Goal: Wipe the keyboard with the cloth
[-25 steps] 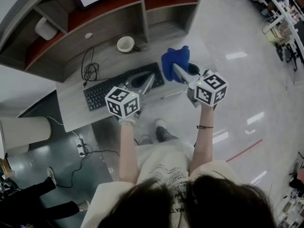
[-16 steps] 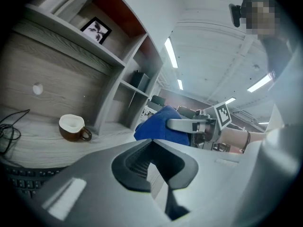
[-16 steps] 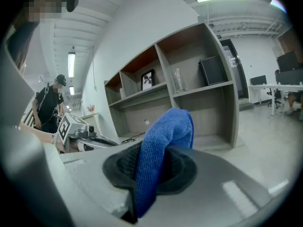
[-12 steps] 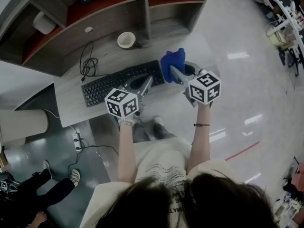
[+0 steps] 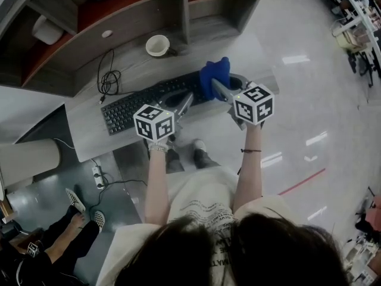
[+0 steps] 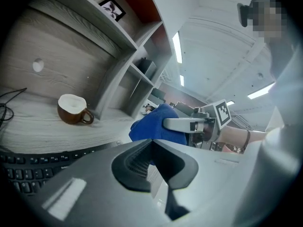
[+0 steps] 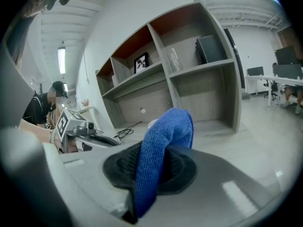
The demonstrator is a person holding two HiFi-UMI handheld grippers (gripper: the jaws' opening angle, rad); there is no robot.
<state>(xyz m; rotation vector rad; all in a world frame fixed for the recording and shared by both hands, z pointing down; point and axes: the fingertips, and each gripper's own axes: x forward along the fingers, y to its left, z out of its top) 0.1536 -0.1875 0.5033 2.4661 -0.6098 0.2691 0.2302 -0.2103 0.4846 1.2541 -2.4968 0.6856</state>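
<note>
**Cloth clamped over the keyboard's right end**

The keyboard (image 5: 138,103) lies aslant on the desk (image 5: 89,137), its right end hidden under the blue cloth (image 5: 215,75). The right gripper (image 5: 218,87) is clamped on that cloth: in the right gripper view the fabric (image 7: 166,129) runs down between the two dark pads and bulges in a fold above the gripper (image 7: 150,170). Whether the cloth touches the keys cannot be told from any view.

The left gripper (image 5: 180,100) hangs above the keyboard's right half, just left of the cloth. Its jaws are together at the tips with nothing between them, as the left gripper view shows (image 6: 153,141). In that same view the black keys (image 6: 26,170) lie at lower left and the cloth (image 6: 150,126) just beyond the tips, with the right gripper (image 6: 188,125) reaching in from the right.

Behind the keyboard, towards the shelves (image 5: 137,8), a cup (image 5: 157,44) stands upright, white inside and brown outside (image 6: 73,109). A coiled black cable (image 5: 108,80) lies behind the keyboard's left end.
</note>
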